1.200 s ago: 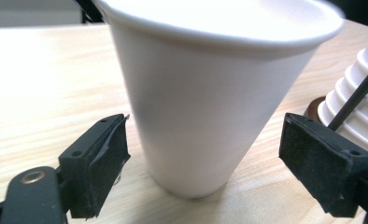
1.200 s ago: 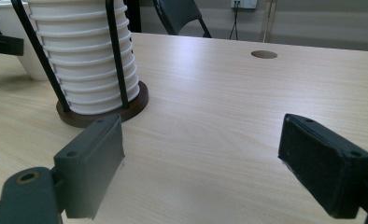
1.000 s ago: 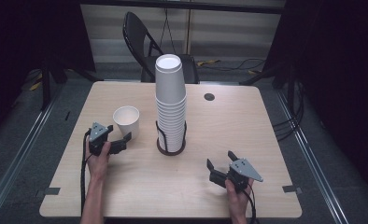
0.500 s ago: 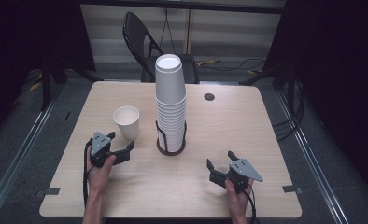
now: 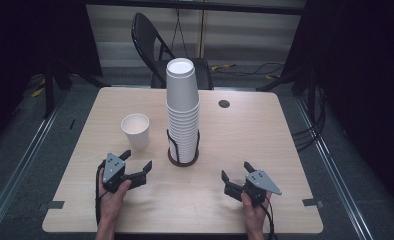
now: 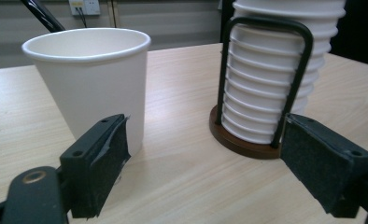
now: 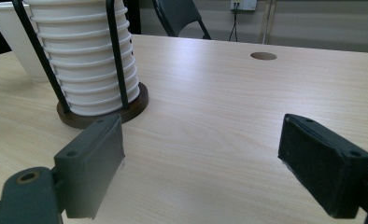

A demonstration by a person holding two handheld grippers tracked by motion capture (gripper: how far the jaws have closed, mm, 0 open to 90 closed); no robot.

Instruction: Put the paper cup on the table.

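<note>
Cup [image 5: 135, 131] stood upright on the table [image 5: 285, 145], left of the tall cup stack [image 5: 183, 112] and apart from it, its mouth open to the top. You held the left gripper [image 5: 135, 167] just near of that cup, jaws spread wide and holding nothing, so the cup stood free with room for the pads to clear its wall. In the left gripper view one pad [image 6: 100, 165] sat low in front of the cup's base while the other lined up near the wooden base [image 6: 240, 140] of the wire holder [image 6: 266, 70]. That holder kept the stack straight and stopped it toppling. You rested the right gripper [image 5: 235, 176] on the near right of the table, well apart from the stack, jaws also wide and empty, which I judge kept it clear of the left hand's work.
</note>
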